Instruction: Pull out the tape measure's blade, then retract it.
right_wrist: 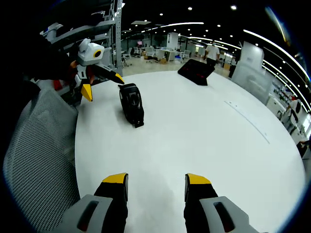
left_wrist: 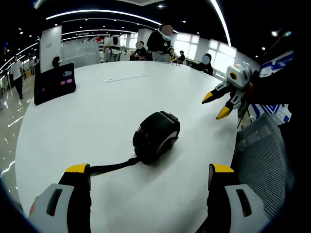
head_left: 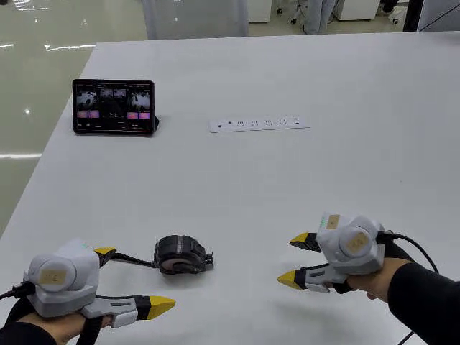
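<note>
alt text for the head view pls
A black tape measure lies on a white table between the open left gripper, close beside it, and the open right gripper, farther off. A tablet stands farther back.

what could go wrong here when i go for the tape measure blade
1. The tape measure lies loose on the table, with the left gripper and right gripper both open and neither on its case; pulling the blade without pinning the case would likely drag it.
2. Its black strap runs up to one left jaw and could get snagged.
</note>
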Demonstrator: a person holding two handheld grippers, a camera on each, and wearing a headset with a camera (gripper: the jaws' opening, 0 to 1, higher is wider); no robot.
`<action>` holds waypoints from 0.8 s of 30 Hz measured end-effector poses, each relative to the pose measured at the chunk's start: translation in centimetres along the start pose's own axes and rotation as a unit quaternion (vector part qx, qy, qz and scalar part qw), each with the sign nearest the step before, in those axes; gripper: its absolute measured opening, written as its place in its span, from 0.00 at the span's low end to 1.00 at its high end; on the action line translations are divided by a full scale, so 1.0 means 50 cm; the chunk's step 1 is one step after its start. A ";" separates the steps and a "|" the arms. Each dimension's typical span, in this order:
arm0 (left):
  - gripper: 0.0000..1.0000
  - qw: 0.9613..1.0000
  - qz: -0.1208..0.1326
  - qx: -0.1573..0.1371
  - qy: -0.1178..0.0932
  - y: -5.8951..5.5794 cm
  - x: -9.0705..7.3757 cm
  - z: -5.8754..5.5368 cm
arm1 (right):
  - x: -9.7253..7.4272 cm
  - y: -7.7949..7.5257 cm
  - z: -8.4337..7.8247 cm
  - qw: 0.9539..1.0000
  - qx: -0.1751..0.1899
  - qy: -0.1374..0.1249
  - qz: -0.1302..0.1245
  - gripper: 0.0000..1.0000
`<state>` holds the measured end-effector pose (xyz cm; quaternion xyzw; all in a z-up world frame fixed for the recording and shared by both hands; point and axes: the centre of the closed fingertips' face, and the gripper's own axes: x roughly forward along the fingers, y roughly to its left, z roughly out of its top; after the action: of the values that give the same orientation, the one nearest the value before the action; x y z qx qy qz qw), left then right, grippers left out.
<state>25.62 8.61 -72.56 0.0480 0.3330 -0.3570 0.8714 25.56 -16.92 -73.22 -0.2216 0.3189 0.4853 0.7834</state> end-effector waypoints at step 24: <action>0.99 1.000 0.017 -0.005 0.010 0.039 -0.096 -0.038 | -0.161 -0.061 -0.139 0.995 0.083 0.005 -0.051 0.81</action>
<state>23.35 13.47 -71.38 0.0528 0.3422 -0.3396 0.8745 23.69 -27.80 -72.21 -0.1746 0.3498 0.4156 0.8212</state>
